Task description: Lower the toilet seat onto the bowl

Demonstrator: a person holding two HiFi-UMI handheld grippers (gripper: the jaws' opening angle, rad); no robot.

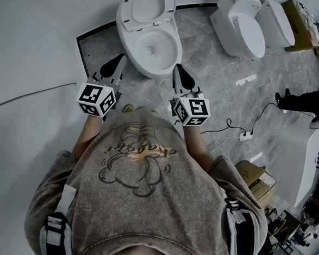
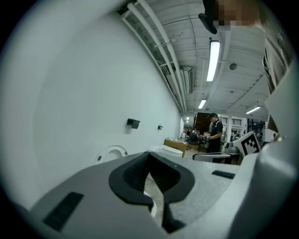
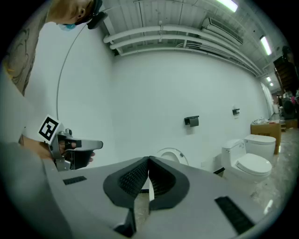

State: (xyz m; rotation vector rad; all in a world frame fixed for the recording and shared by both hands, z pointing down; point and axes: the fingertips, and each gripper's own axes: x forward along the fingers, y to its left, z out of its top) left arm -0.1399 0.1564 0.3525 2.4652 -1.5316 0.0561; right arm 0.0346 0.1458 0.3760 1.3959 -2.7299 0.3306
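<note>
The white toilet stands against the wall at the top of the head view, with its bowl (image 1: 154,48) uncovered and its seat (image 1: 149,6) tilted up against the wall. My left gripper (image 1: 119,61) hovers by the bowl's left front and my right gripper (image 1: 177,71) by its right front; neither touches it. Both are shut with nothing between the pads. In the left gripper view the shut gripper (image 2: 149,158) points past the raised seat (image 2: 111,153). In the right gripper view the shut gripper (image 3: 148,161) aims at the raised seat (image 3: 171,154), with the left gripper (image 3: 70,148) beside it.
Two more white toilets (image 1: 244,27) (image 1: 276,20) stand to the right with lids down. A cardboard box (image 1: 300,22) lies behind them. A power strip and cable (image 1: 245,135) cross the grey floor at right, near another box (image 1: 256,180). A person (image 2: 216,133) stands far off.
</note>
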